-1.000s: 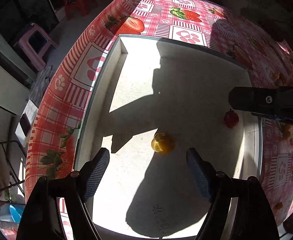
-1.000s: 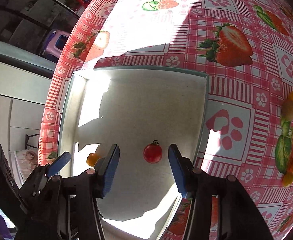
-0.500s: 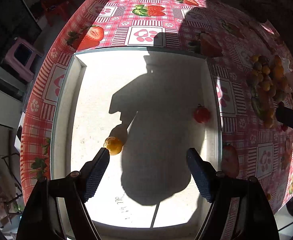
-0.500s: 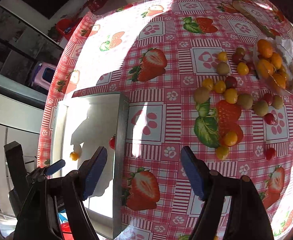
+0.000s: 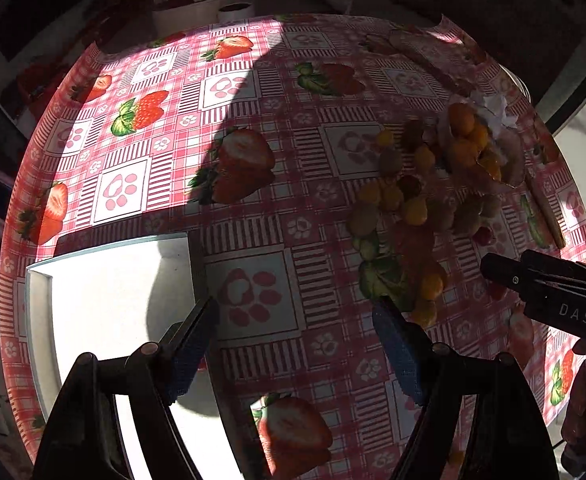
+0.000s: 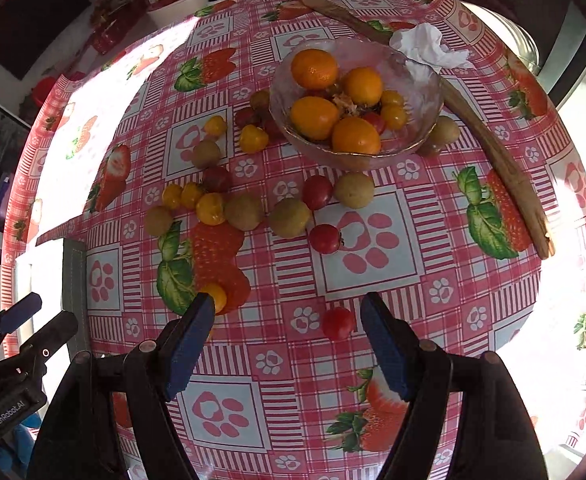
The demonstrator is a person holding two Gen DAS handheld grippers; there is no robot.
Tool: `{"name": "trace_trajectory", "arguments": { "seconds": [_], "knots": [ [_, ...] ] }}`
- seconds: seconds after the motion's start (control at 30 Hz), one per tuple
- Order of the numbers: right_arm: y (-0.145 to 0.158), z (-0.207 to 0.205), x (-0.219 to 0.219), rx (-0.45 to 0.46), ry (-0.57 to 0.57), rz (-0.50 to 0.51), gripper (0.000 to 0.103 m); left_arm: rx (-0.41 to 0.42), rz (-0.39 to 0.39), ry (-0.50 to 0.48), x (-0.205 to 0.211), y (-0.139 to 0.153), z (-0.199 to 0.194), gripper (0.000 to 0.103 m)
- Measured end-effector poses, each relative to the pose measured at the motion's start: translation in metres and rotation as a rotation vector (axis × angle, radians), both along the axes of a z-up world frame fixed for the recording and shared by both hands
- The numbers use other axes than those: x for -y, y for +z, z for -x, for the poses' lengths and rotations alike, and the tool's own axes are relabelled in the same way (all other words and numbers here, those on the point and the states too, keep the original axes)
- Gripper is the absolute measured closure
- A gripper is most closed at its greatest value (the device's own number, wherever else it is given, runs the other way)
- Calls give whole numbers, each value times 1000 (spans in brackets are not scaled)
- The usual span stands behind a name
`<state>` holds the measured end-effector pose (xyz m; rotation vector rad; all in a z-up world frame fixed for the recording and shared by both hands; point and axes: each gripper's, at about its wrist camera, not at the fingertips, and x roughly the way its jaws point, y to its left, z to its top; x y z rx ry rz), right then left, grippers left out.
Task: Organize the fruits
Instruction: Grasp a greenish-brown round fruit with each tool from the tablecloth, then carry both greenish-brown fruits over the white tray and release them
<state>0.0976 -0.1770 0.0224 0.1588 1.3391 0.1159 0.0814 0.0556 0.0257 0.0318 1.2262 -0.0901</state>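
Two wide-open, empty grippers: right gripper [image 6: 287,334] has a red tomato [image 6: 337,323] between its tips, loose fruits [image 6: 249,211] and a glass bowl [image 6: 429,92] beyond. Left gripper [image 5: 295,330] hangs beside the white tray [image 5: 113,280].

Loose fruit all over the middle of the right wrist frame. A small red cherry tomato [image 6: 337,323] sits alone at lower centre; another red one [image 6: 325,239] lies above it beside a dull green-brown round fruit [image 6: 289,218]. A yellow tomato [image 6: 215,295] sits at lower left, and a bunch of little yellow ones [image 6: 210,208] lies further up at centre left. Upper centre, a clear glass bowl [image 6: 429,80] holds several oranges [image 6: 314,68] plus a few small tomatoes. The white tray [image 5: 105,280] lies lower left in the left wrist frame.
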Motion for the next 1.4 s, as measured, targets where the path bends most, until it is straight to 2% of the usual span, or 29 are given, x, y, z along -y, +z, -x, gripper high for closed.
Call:
{"name": "trace_trajectory", "arguments": {
  "seconds": [0.27, 0.43, 0.57, 0.6, 0.63, 0.67, 0.7, 0.77, 0.83, 0.93, 1.4],
  "knots": [
    [-18, -24, -1, -5, 71, -5, 38, -2, -29, -46, 33, -30, -39, 23],
    [-28, -37, -3, -6, 86, -21, 44, 1, -36, -73, 46, -41, -54, 23],
    [-32, -45, -3, -9, 82, -34, 52, -4, -37, -81, 51, -47, -61, 23],
    [-31, -47, -3, -3, 82, -35, 54, -4, -37, -80, 52, -48, -62, 26],
    [-31, -47, -3, -2, 81, -37, 62, -7, -36, -79, 53, -49, -63, 38],
    [-31, -49, -3, -3, 80, -46, 70, -18, -37, -78, 53, -51, -64, 44],
    [-32, -51, -3, -5, 79, -54, 73, -6, -30, -75, 52, -49, -64, 46],
    [-33, -51, -2, 1, 72, -65, 73, 0, -30, -81, 54, -47, -64, 54],
    [-33, -49, -2, 0, 69, -79, 73, 7, -23, -100, 56, -45, -62, 72],
    [-34, -42, -1, -10, 67, -86, 73, 6, -18, -117, 58, -43, -57, 76],
    [-26, 19, -4, -68, 40, -119, 73, -12, 61, -114, 40, -34, 15, 76]
  ]
}}
